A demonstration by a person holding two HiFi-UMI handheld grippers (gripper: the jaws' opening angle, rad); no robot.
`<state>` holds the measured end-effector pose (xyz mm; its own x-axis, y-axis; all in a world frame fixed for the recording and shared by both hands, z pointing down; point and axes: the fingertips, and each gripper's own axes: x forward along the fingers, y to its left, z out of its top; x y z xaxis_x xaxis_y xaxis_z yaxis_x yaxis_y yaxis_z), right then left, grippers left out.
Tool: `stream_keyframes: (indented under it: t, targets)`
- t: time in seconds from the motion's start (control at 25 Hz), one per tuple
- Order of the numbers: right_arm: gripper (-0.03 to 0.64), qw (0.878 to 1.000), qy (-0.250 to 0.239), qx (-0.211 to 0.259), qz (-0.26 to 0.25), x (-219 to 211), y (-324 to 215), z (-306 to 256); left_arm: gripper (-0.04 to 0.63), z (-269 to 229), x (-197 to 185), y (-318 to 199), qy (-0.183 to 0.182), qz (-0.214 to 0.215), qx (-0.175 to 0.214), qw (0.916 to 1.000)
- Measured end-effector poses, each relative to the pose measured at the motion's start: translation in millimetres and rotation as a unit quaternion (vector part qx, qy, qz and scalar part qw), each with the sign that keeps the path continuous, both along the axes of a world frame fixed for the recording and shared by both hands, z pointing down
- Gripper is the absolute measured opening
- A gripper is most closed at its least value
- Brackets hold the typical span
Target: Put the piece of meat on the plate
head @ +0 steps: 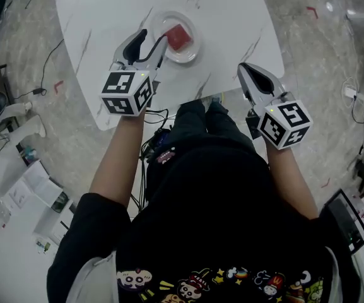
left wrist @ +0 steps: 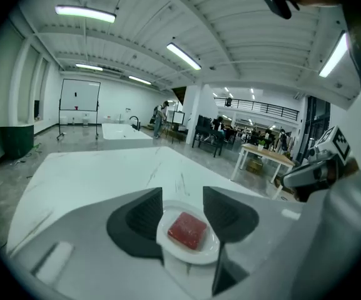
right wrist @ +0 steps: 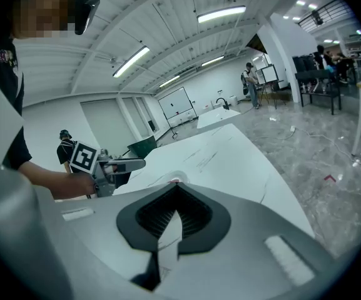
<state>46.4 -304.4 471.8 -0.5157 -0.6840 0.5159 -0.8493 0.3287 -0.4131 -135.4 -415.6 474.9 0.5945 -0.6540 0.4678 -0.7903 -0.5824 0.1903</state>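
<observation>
A red piece of meat (head: 178, 36) lies flat on a small clear plate (head: 192, 55) on the white marble table (head: 232, 17). My left gripper (head: 153, 40) hangs just near of the plate, raised off the table, jaws apart and empty. In the left gripper view the meat (left wrist: 188, 230) and plate (left wrist: 163, 235) show through the gap of that gripper (left wrist: 182, 195). My right gripper (head: 245, 69) hovers over the table's near right edge, shut on nothing; its tips meet in the right gripper view (right wrist: 175, 186).
The table's near edge runs just ahead of the person's legs (head: 204, 115). Cables (head: 43, 90), papers and small boxes (head: 33, 188) lie on the floor at left. Other tables (left wrist: 264, 155) and people stand far back in the hall.
</observation>
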Motion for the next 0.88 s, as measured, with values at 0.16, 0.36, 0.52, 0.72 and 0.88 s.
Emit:
stream_keyframes:
  t: [0.16, 0.36, 0.52, 0.72, 0.88]
  targets:
    - [0.023, 1.0, 0.01, 0.02, 0.006, -3, -10, -11, 0.29, -31, -15, 12, 0.01, -0.02, 0.042, 0.9989]
    - [0.023, 0.999, 0.012, 0.037, -0.012, -13, -23, -20, 0.288, -40, -28, 29, 0.012, -0.034, 0.042, 0.9985]
    - [0.023, 0.998, 0.014, 0.047, -0.027, -23, -31, -25, 0.288, -46, -36, 38, 0.022, -0.047, 0.045, 0.9977]
    - [0.023, 0.997, 0.014, 0.064, -0.036, -25, -40, -32, 0.288, -58, -36, 48, 0.038, -0.063, 0.058, 0.9956]
    - [0.023, 0.997, 0.015, 0.071, -0.033, -21, -41, -37, 0.288, -65, -25, 63, 0.045, -0.067, 0.061, 0.9949]
